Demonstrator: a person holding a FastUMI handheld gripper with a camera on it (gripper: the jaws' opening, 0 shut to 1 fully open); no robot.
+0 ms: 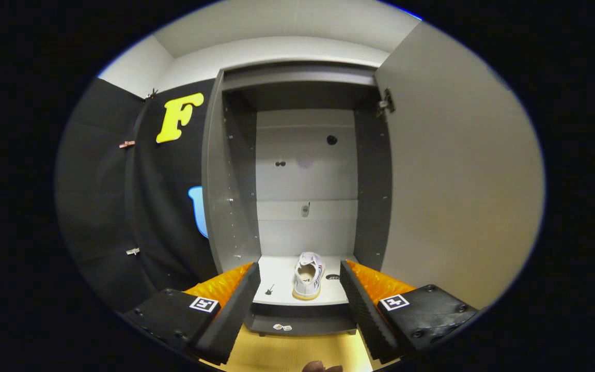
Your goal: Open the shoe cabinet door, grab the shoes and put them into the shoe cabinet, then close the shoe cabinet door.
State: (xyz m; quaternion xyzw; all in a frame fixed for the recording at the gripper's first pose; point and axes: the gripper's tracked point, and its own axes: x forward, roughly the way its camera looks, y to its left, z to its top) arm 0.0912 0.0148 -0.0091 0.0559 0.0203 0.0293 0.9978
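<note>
We see the shoe cabinet (235, 170) with its door (457, 170) swung wide to the right, and a white shoe (308, 276) already sitting on the bottom shelf (277, 279), just beyond the fingers. Our gripper (297, 305) is spread apart and holds nothing. By our read only closing the door remains, unless more shoes are out of view.
</note>
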